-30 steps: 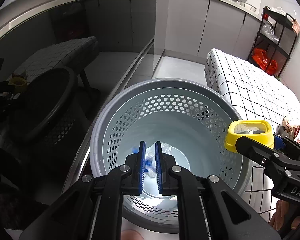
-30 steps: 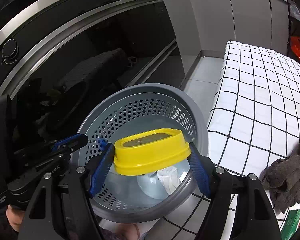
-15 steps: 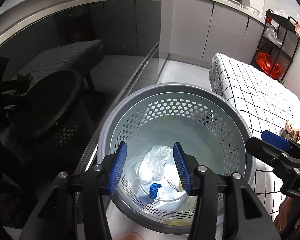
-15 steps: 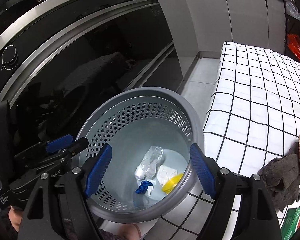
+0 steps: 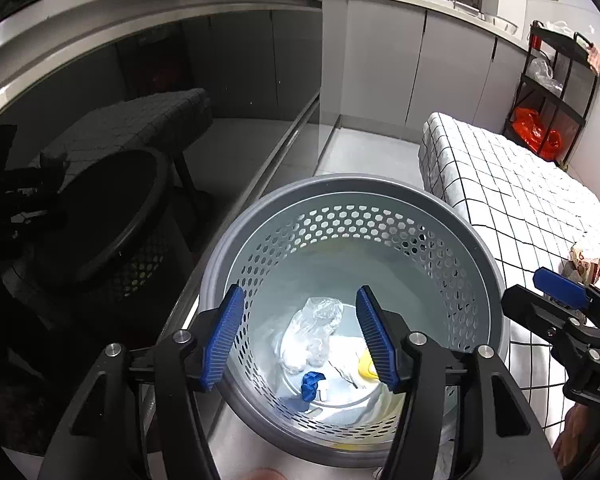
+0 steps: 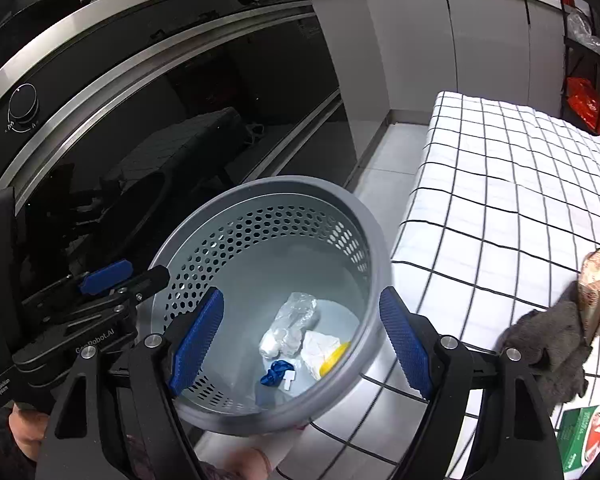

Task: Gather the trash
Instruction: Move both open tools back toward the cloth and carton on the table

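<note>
Fingers of left gripper (image 5: 300,336) are opening, those of right gripper (image 6: 300,344) gaping, both empty over grey bin (image 6: 376,256); yellow lid (image 6: 334,357) is lying at its five o'clock

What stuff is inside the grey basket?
In the grey basket lie a crumpled clear wrapper, white paper, a small blue scrap and a yellow lid, partly hidden under the paper.
</note>
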{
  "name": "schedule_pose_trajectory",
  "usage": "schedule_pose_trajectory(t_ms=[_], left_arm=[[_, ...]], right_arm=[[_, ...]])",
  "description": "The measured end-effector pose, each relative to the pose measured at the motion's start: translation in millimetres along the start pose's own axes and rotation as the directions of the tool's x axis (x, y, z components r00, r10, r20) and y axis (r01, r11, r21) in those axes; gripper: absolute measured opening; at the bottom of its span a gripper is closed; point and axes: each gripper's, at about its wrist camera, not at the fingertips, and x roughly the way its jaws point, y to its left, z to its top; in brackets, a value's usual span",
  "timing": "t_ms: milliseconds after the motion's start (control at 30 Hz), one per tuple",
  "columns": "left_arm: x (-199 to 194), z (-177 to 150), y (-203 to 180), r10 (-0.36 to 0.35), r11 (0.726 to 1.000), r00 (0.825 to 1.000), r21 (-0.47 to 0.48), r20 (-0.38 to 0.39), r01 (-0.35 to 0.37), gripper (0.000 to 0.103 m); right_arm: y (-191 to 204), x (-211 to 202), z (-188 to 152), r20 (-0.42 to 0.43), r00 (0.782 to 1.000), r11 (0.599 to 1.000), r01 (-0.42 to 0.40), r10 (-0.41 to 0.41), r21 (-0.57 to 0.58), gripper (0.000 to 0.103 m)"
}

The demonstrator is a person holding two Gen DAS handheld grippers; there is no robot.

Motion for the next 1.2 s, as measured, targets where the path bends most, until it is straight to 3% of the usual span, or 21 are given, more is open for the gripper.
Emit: schedule_pose_trajectory(t_ms=[533,900,1200], left_arm=[[-25.9,-6.3,-31.9,-0.051,0.996,0.995,0.081,0.084,0.044,0.074],[-46.7,-16.9,-77.1,-0.16,0.982,0.98,0.126,0.12,0.144,0.078],[-52.9,-26.9,-120.1,-0.202,0.967,0.972,0.183,0.118,0.179,0.079]], right_arm=[[-40.2,-58.2,-43.2,0.033,0.99,0.988,0.131,-0.134,0.079,0.077],[-105.0,-136.7,-95.9,0.067,0.945,0.93,0.301,-0.321,0.209,0.077],[-128.0,-146.9,-114.7,0.064,0.97,0.947,0.212,-0.234,0.243,0.077]])
